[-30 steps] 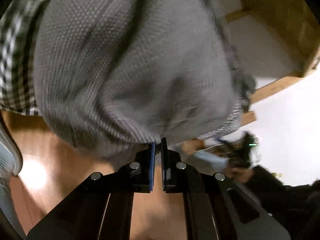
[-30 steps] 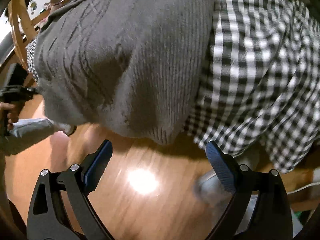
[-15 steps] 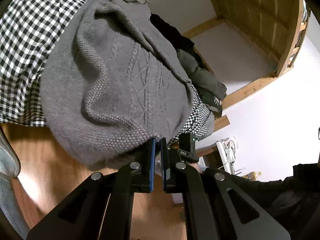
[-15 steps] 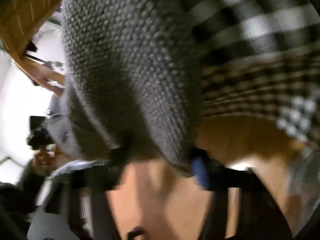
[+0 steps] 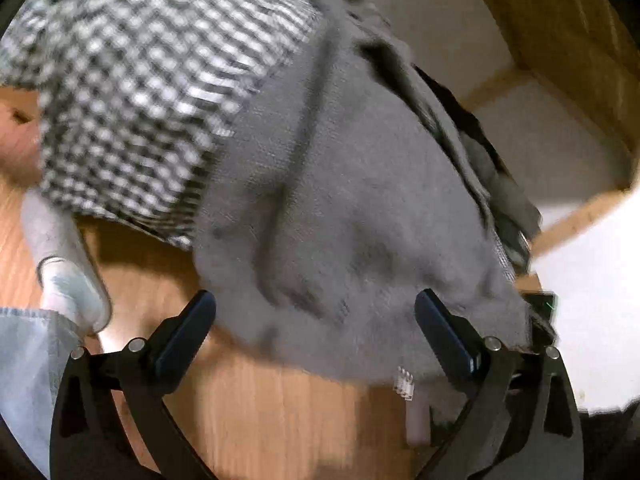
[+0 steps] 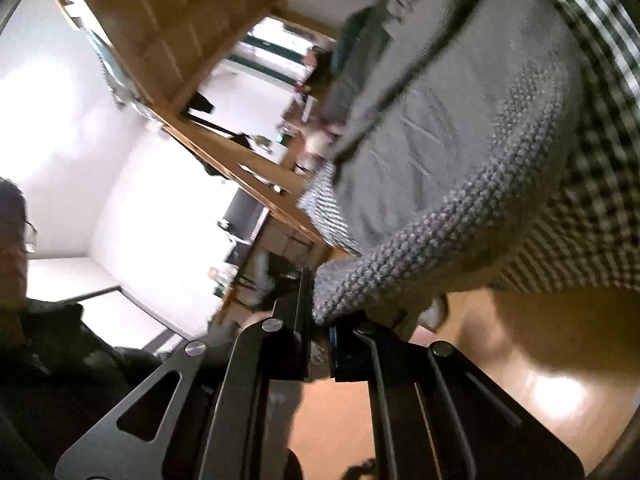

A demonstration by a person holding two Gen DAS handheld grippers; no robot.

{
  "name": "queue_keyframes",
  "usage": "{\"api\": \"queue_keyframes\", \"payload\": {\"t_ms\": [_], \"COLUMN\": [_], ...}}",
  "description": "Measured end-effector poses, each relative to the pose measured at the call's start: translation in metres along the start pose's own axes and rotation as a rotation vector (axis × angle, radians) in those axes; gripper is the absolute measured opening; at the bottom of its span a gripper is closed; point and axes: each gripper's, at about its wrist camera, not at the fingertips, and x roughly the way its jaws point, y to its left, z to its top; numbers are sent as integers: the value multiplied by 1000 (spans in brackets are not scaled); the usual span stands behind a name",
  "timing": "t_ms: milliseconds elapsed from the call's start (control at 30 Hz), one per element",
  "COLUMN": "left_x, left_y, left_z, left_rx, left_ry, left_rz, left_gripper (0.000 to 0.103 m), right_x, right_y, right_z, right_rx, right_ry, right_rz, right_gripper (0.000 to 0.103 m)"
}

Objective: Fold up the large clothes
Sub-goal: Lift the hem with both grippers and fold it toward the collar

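Note:
A grey knit sweater (image 5: 360, 200) lies on a black-and-white checked cloth (image 5: 140, 80) and droops over its edge toward the floor. My left gripper (image 5: 314, 299) is below that hanging hem. Its jaws are opening and stand wide, and the pads press on nothing. A small white tag (image 5: 403, 384) hangs at the hem. In the right wrist view my right gripper (image 6: 318, 312) is shut on the chunky knit edge of the sweater (image 6: 460, 140), which stretches up from the jaws across the checked cloth (image 6: 592, 200).
Wooden floor (image 5: 280, 400) lies below. A person's white shoe (image 5: 72, 292) and jeans leg (image 5: 24, 360) are at the left. A wooden bed frame (image 5: 560, 40) rises at the back right, with dark clothes (image 5: 480, 152) piled beside the sweater. A person in dark clothing (image 6: 60, 360) is at the left.
My left gripper went from shut on the sweater's hem to wide open and let it go. My right gripper closed on the sweater's edge and swung upward.

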Motion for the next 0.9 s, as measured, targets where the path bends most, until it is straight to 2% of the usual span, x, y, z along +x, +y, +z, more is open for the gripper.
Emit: {"api": "queue_keyframes", "payload": {"t_ms": [100,167,200,267,367,433,500,533,567,633,700,733,767,800,900], "left_x": [11,24,35,45,50,50,56,59,68,84,96,101,105,107,90], "left_y": [26,45,61,91,124,134,138,142,142,129,106,97,92,88,82], "left_z": [-8,-16,-22,-30,-31,-28,-19,-18,-18,-19,-23,-26,-29,-31,-27], "left_rx": [-42,-94,-164,-323,-474,-472,-398,-391,-393,-358,-274,-242,-226,-215,-175], "left_ry": [-36,-17,-5,-7,20,22,55,70,103,181,276,317,349,371,337], "left_rz": [-3,22,16,-60,-223,-306,-350,-395,-487,-600,-642,-631,-615,-597,-548], "left_gripper": [98,98,98,98,97,97,97,97,97,97,96,89,38,11,11], "right_x": [0,-1,-2,-4,-7,-5,-5,-6,-5,-3,-1,-1,-2,-2,-6], "right_y": [23,32,37,49,63,68,70,70,67,67,67,64,64,63,61], "right_z": [10,21,29,39,49,56,58,60,58,54,51,51,51,50,50], "right_rx": [-31,-50,-56,-81,-101,-109,-109,-105,-102,-98,-91,-88,-85,-83,-81], "right_ry": [-23,-43,-52,-54,-62,-67,-72,-75,-76,-68,-62,-63,-63,-63,-60], "right_rz": [57,85,102,105,114,122,126,130,131,122,122,124,123,117,105], "right_gripper": [7,7,7,7,7,7,7,7,7,7,7,7,7,7,7]}}
